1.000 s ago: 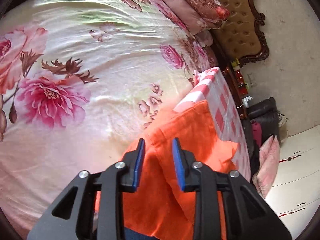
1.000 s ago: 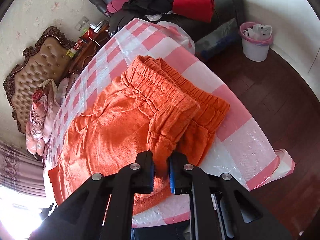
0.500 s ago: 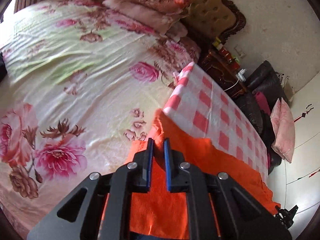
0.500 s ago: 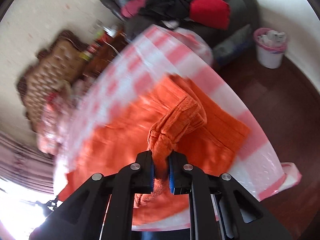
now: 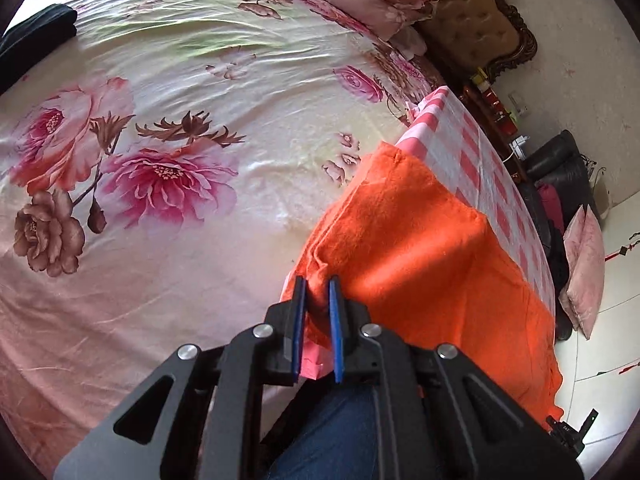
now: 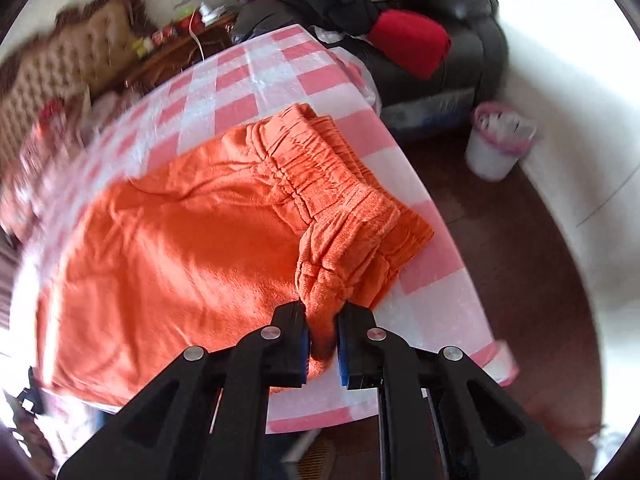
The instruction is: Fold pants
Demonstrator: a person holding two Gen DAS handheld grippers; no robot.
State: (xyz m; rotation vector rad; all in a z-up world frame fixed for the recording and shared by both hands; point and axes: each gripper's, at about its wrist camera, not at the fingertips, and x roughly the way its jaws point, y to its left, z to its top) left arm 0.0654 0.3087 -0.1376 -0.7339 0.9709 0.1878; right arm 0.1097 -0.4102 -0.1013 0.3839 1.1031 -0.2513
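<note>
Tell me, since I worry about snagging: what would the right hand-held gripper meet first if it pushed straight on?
The orange pants it already pinches by the waistband corner; the right hand-held gripper would likely press that bunch onto the checked tablecloth just beyond.

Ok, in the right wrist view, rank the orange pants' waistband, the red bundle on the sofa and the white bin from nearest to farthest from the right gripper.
1. Waistband of the orange pants, clamped in the right gripper.
2. White bin, on the floor at right.
3. Red bundle, on the dark sofa beyond the checked table.
</note>
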